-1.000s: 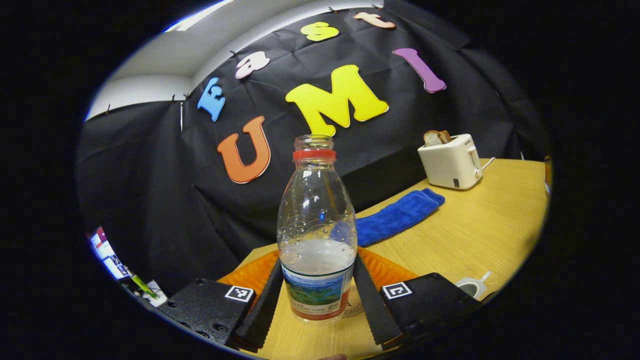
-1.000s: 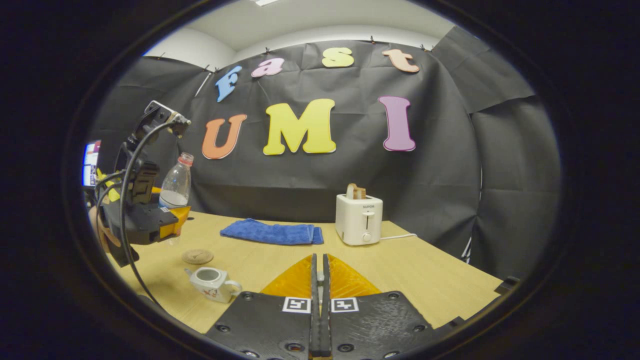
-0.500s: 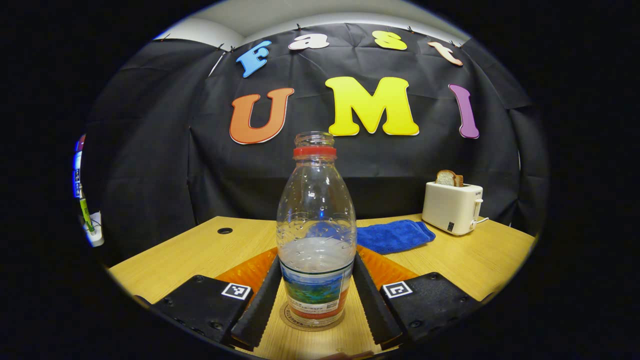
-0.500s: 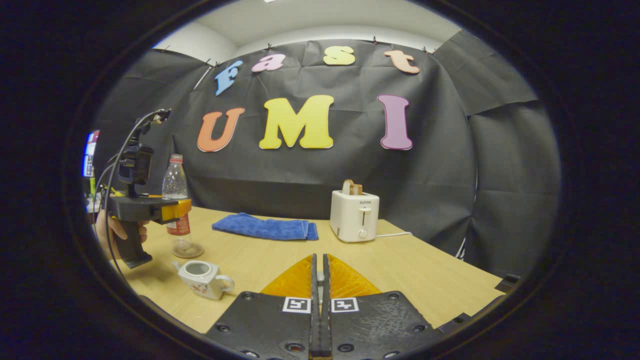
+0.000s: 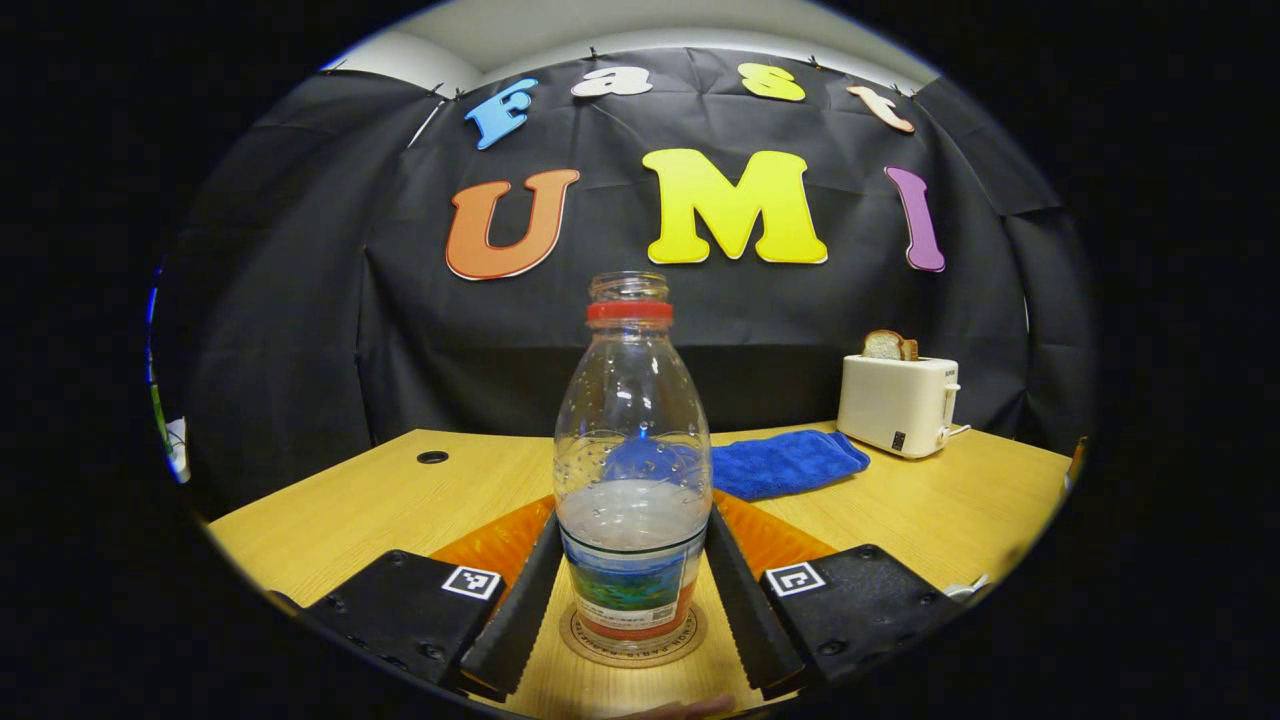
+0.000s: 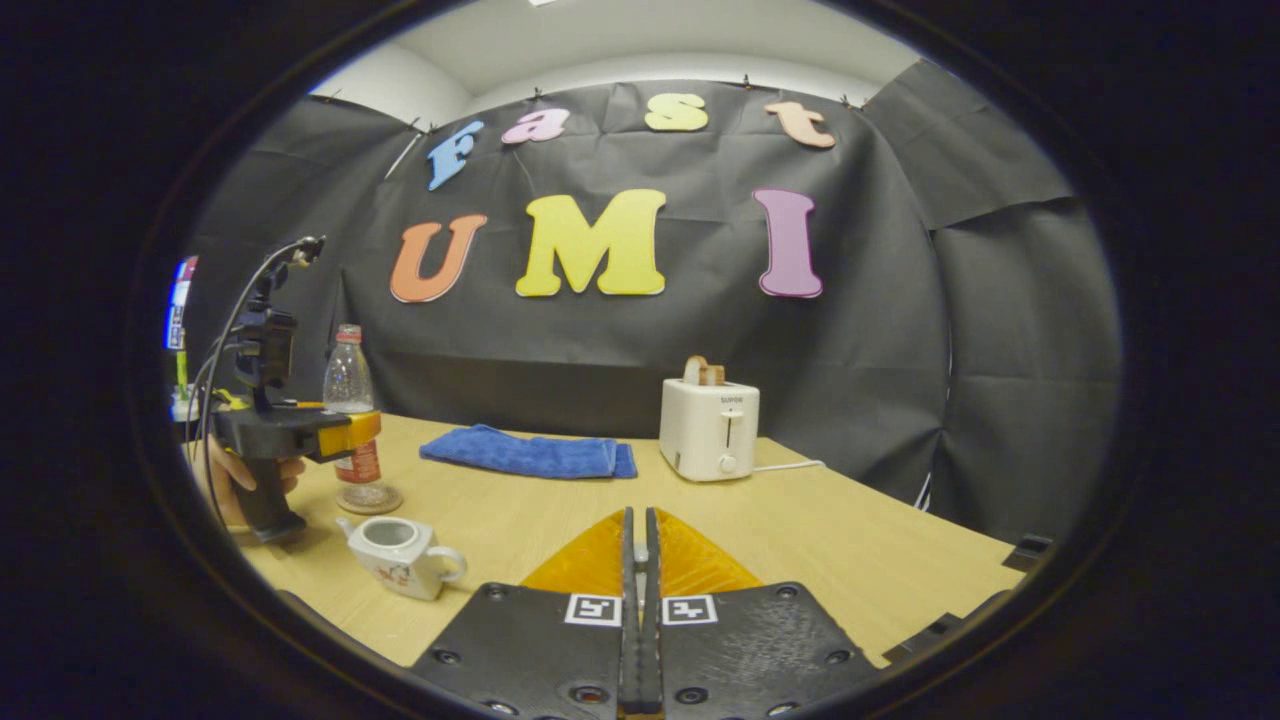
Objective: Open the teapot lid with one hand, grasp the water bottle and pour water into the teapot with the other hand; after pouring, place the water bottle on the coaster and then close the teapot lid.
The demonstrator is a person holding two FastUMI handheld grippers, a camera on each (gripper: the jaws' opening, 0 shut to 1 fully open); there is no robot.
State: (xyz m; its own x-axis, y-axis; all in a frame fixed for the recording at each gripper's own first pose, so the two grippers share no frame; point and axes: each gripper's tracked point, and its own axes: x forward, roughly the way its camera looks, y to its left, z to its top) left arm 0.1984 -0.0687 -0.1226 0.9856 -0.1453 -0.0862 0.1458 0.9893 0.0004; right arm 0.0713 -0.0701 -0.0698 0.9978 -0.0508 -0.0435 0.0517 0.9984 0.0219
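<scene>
One water bottle (image 5: 632, 470), one coaster (image 5: 632, 640), one lidless teapot (image 6: 397, 555), one blue towel (image 6: 525, 453) and one toaster (image 6: 711, 430) with bread in its slot share my wooden table (image 6: 850, 550). The bottle stands upright on the coaster, long axis vertical, open neck up, with my left gripper (image 5: 632, 600) clamped on both sides of its label. My right gripper (image 6: 637, 590) hangs over the table with its fingers pressed together; whether anything sits between them I cannot tell.
</scene>
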